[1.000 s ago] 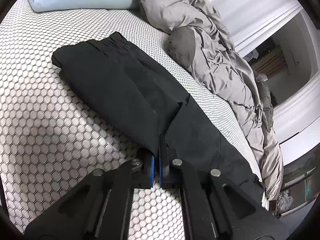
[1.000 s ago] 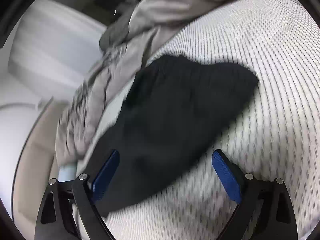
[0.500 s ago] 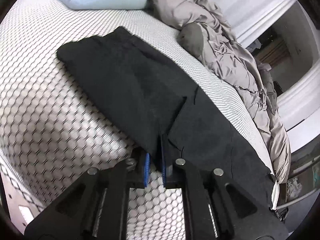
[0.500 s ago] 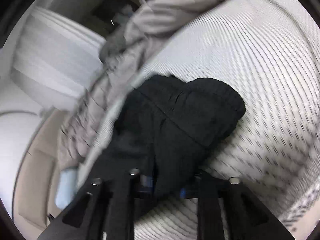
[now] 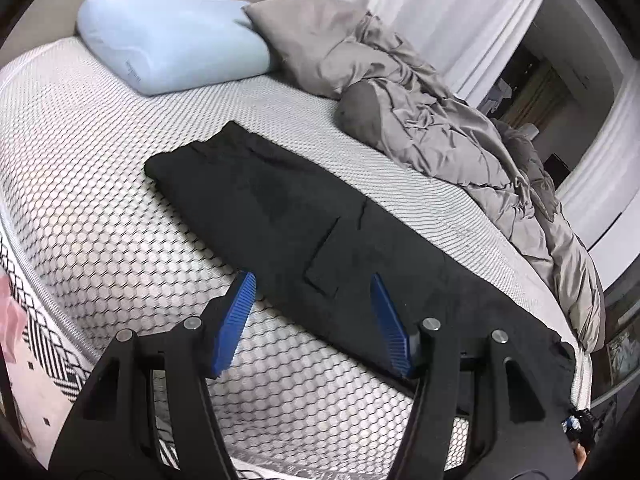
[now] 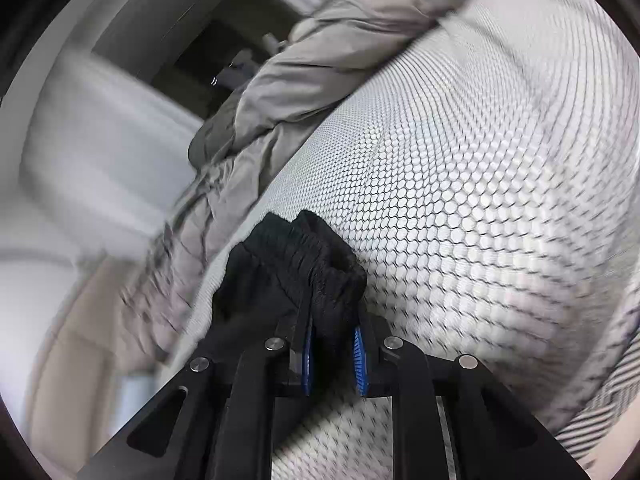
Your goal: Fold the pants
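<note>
The black pants (image 5: 320, 232) lie lengthwise across the white honeycomb mattress (image 5: 100, 220), folded along their length. My left gripper (image 5: 312, 280) hovers over their near edge. Its jaws are opening, and its blue pads (image 5: 236, 316) stand apart with nothing pressed between them. In the right wrist view, a bunched end of the pants (image 6: 296, 256) with a gathered elastic edge rises off the mattress (image 6: 480, 160). My right gripper (image 6: 332, 344) is closing on it, with both blue pads pressing the cloth.
A light blue pillow (image 5: 172, 40) lies at the head of the bed. A crumpled grey duvet (image 5: 440, 120) runs along the far side, also visible as the duvet (image 6: 280, 92) in the right wrist view. A black-and-white patterned cloth (image 5: 40, 340) hangs over the near left edge.
My left gripper let go of the pants, opened and drew back and upward. My right gripper went from wide open to closed on the pants' end and bunched it up.
</note>
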Tool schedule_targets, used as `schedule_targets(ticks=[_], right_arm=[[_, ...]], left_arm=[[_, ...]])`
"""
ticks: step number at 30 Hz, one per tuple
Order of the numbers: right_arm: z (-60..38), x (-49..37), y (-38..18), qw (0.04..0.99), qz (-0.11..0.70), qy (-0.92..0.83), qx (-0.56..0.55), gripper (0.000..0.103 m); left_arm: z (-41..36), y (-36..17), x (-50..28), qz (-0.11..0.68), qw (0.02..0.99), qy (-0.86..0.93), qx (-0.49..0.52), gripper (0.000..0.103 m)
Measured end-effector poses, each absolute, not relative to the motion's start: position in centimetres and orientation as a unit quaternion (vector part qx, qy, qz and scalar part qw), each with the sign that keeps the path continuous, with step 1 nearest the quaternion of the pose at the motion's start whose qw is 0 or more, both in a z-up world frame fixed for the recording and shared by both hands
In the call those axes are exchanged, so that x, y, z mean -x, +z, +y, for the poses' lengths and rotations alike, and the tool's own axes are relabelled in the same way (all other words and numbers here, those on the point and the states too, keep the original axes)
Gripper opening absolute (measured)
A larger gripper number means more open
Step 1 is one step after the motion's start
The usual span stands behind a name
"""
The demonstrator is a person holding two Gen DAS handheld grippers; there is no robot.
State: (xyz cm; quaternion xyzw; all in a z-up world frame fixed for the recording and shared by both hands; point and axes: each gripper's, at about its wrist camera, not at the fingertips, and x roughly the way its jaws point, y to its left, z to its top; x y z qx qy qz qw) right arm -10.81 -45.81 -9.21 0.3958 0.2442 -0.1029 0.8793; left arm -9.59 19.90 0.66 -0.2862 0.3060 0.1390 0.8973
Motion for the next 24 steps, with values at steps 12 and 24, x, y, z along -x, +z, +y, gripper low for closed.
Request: schedule_targets(ticks=[12, 24], right_arm=[[-45.9, 3.6, -2.5, 0.915, 0.278, -0.035, -0.291, 0.075], [-46.4, -9.0, -3.2, 0.876, 0.412, 0.176, -0.182, 0.071]], left_arm=[[9.3, 0.0, 1.4, 0.362, 0.902, -0.052, 0.231, 0.067], [7.3, -3.0, -0.2, 0.41, 0.89, -0.048, 0.196, 0.067]])
